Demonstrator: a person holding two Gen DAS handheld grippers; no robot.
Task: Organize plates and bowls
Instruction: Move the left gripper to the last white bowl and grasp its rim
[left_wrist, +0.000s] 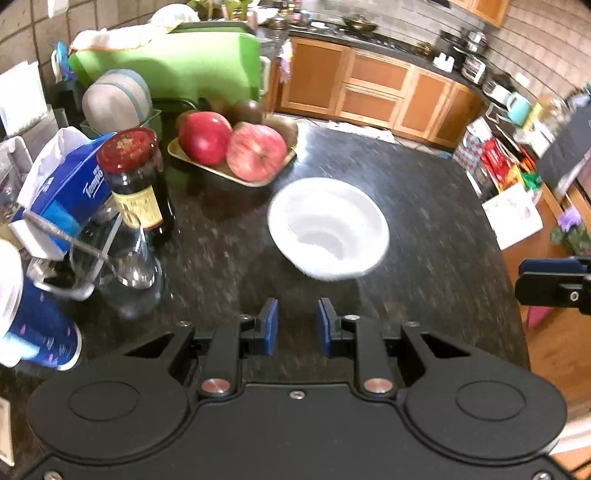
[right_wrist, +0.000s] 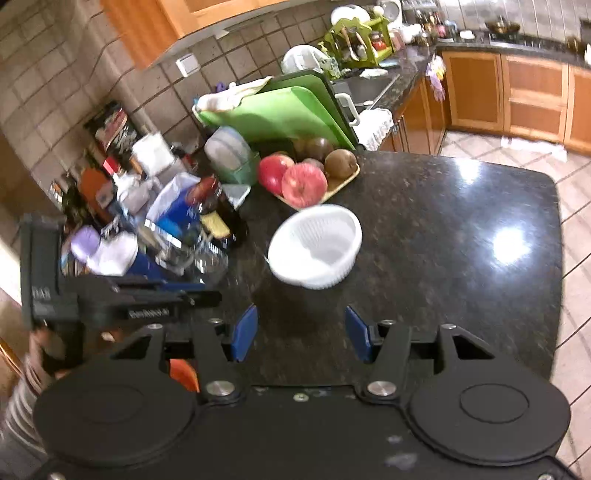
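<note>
Both hand-held grippers are being held above a dark speckled granite countertop (left_wrist: 424, 206); the left gripper (left_wrist: 297, 326) is being kept narrowly parted with nothing between its blue pads, while the right gripper (right_wrist: 301, 338) is being held wide and empty; wooden cabinets (left_wrist: 373, 85) and a tiled wall (right_wrist: 55, 74) are being seen around the counter. A white ribbed plastic bowl (left_wrist: 328, 229) is being shown upright on the counter ahead of both grippers, apart from each, near a tan tray of red apples (left_wrist: 236, 147); its slotted inner wall is being rendered clearly only in the right wrist view (right_wrist: 316, 245). A dark sauce bottle with a red lid (left_wrist: 136, 177) and a blue tissue pack (left_wrist: 70, 192) are being seen closely from the left wrist; a tiled floor (right_wrist: 576, 240) is being revealed beyond the counter edge from the right wrist; a green cutting board (right_wrist: 288, 110) is being shown leaning behind the tray.
</note>
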